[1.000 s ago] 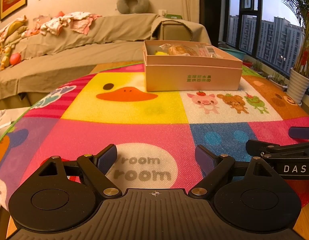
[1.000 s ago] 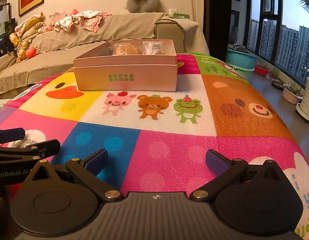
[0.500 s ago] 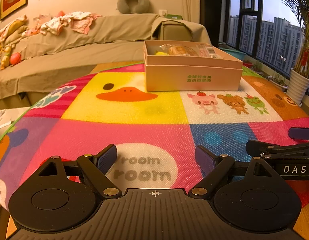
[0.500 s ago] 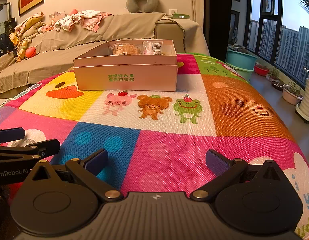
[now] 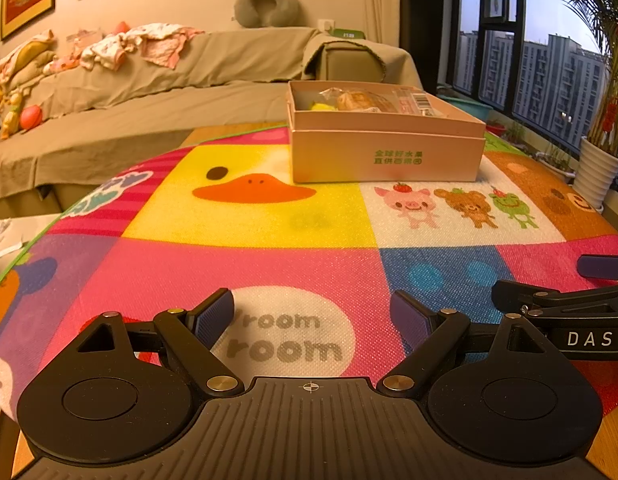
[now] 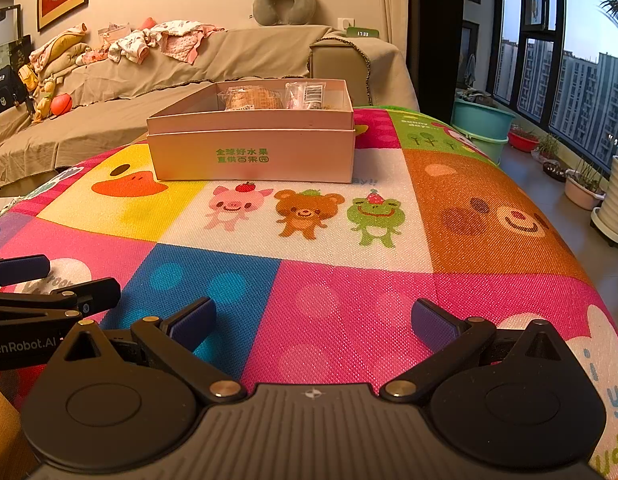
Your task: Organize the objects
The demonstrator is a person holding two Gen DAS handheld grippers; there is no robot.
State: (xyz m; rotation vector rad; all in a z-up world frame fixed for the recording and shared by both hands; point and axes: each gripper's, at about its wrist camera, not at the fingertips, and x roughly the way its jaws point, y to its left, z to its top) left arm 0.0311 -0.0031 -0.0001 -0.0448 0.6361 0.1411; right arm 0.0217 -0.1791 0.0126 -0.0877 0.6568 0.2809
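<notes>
An open pink cardboard box point(image 5: 385, 152) with green print stands at the far side of a colourful cartoon mat point(image 5: 249, 216). It holds wrapped snacks point(image 5: 365, 100), among them a bread packet and something yellow. The box also shows in the right wrist view point(image 6: 253, 152) with its packets point(image 6: 269, 96). My left gripper point(image 5: 311, 316) is open and empty, low over the mat's near edge. My right gripper point(image 6: 313, 320) is open and empty beside it, and shows at the right of the left wrist view point(image 5: 569, 304). The left gripper shows at the left of the right wrist view point(image 6: 41, 292).
A covered sofa point(image 6: 157, 80) with clothes and toys stands behind the mat. A teal basin point(image 6: 481, 120) and potted plants point(image 6: 585, 188) sit by the windows on the right. A white plant pot point(image 5: 597, 172) stands at the far right.
</notes>
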